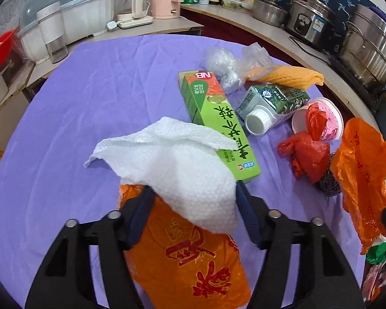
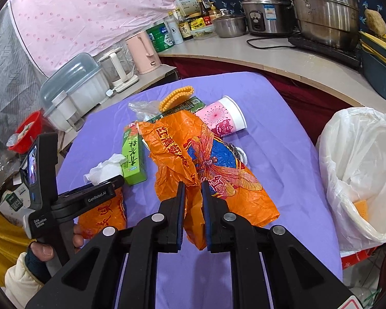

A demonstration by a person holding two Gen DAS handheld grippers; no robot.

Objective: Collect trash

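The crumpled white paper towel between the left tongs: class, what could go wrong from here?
1. The white paper towel lies on an orange plastic bag; the open left tongs might pinch both.
2. The orange printed wrapper hanging from the shut right tongs could sweep the pink paper cup off the table.

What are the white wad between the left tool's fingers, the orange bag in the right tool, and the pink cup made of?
White wad: looks like paper towel, matte with an embossed dimple pattern and soft folds.
Orange bag: thin plastic film, glossy, sharply crinkled, printed.
Pink cup: probably coated paper, with a rolled white rim and a smooth printed wall; plastic is not ruled out.
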